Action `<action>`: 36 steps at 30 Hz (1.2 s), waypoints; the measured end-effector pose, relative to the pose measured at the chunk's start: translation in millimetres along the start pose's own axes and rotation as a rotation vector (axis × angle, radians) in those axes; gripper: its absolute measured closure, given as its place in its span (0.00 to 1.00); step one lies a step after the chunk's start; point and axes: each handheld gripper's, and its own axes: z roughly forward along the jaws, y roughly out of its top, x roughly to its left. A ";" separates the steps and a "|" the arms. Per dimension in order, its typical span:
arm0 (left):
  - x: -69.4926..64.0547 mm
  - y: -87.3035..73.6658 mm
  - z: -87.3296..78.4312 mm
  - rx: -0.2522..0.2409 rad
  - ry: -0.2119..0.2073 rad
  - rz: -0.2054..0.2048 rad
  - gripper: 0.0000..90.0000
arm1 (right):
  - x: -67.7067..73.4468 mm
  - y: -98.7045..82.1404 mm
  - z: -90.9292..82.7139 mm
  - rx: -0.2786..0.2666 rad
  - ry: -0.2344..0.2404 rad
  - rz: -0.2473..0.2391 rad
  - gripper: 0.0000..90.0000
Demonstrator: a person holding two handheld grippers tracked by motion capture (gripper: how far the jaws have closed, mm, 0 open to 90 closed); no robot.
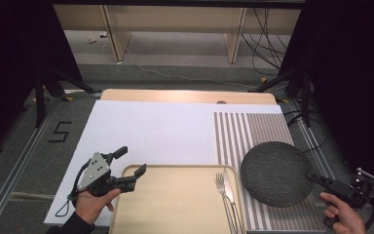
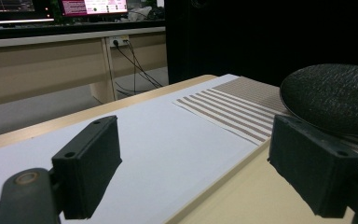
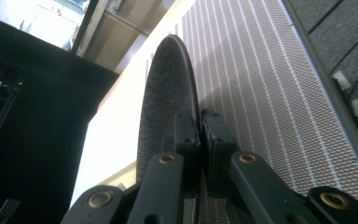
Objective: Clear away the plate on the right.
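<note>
Pinching the rim of the dark round plate (image 1: 274, 173), the right hand-held gripper (image 1: 315, 177) holds it over the striped mat (image 1: 253, 129) near the tabletop's right front corner. Jaws spread wide and holding nothing, the left hand-held gripper (image 1: 130, 161) sits at the tray's (image 1: 175, 202) left back corner. A fork (image 1: 222, 187) and a knife (image 1: 229, 190) lie on the tray's right side.

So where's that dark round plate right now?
In the high view the dark round plate sits at the right, over the striped mat, just right of the tray, its right edge pinched by the right gripper.
</note>
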 end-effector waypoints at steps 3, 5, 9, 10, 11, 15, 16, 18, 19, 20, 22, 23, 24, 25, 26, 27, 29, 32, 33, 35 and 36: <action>0.2 -0.3 0.4 0.000 0.000 -0.002 0.18 | 2.2 -0.8 2.4 -0.003 0.014 -0.003 0.97; 0.3 -0.1 0.1 0.000 0.001 -0.001 0.18 | 4.8 -1.1 3.0 0.001 0.024 -0.004 0.97; 0.2 -0.1 0.0 0.001 0.001 0.000 0.18 | 11.2 -2.5 5.6 0.012 0.049 -0.024 0.97; 0.2 -0.1 0.0 0.000 0.000 0.000 0.18 | 13.2 -3.0 6.6 0.018 0.052 -0.028 0.97; 0.1 0.0 -0.1 0.000 -0.001 0.000 0.18 | 15.2 -3.7 7.9 0.023 0.058 -0.034 0.96; 0.5 -0.2 -0.3 0.000 -0.001 -0.001 0.18 | 22.5 -5.1 14.0 0.044 0.086 -0.043 0.96; 0.6 -0.2 -0.4 -0.001 0.000 -0.001 0.18 | 24.3 -5.8 15.4 0.048 0.090 -0.047 0.96; 0.4 0.0 -0.4 -0.001 0.000 -0.001 0.18 | 28.1 -7.3 18.1 0.059 0.099 -0.053 0.96; 0.3 -0.1 -0.2 0.000 -0.001 -0.001 0.18 | 30.4 -8.2 19.9 0.066 0.103 -0.060 0.96; 0.0 -0.2 0.1 0.000 -0.001 0.000 0.18 | 32.3 -8.9 21.4 0.069 0.109 -0.064 0.96; -0.6 -0.1 0.3 0.000 -0.002 0.000 0.18 | 36.2 -11.0 24.9 0.079 0.115 -0.072 0.96; -0.7 0.0 0.3 -0.001 -0.003 0.001 0.18 | 37.6 -11.9 26.4 0.082 0.119 -0.074 0.96; -0.8 0.0 0.3 -0.001 -0.003 0.000 0.18 | 39.9 -13.3 28.5 0.092 0.125 -0.082 0.96; -0.7 -0.1 0.3 -0.001 -0.003 0.000 0.18 | 41.6 -14.3 30.4 0.103 0.134 -0.089 0.96; -0.6 -0.1 0.1 -0.001 -0.002 0.000 0.18 | 42.7 -14.9 32.2 0.111 0.138 -0.093 0.96; -0.5 -0.1 0.0 -0.002 -0.002 0.000 0.18 | 44.4 -16.0 34.9 0.122 0.144 -0.094 0.96; -0.4 0.0 -0.2 -0.003 -0.003 0.000 0.18 | 47.5 -18.3 38.7 0.138 0.154 -0.099 0.96; -0.5 0.0 -0.1 -0.003 -0.003 0.001 0.18 | 52.7 -21.7 43.7 0.154 0.161 -0.110 0.96; -0.5 0.1 0.0 -0.003 -0.003 0.001 0.18 | 55.3 -23.2 46.2 0.161 0.164 -0.116 0.96; -0.6 0.0 0.0 -0.003 -0.002 0.000 0.18 | 59.4 -25.7 49.6 0.176 0.175 -0.127 0.96; -0.7 0.0 0.0 -0.002 -0.002 0.000 0.18 | 60.8 -26.6 50.9 0.180 0.180 -0.132 0.96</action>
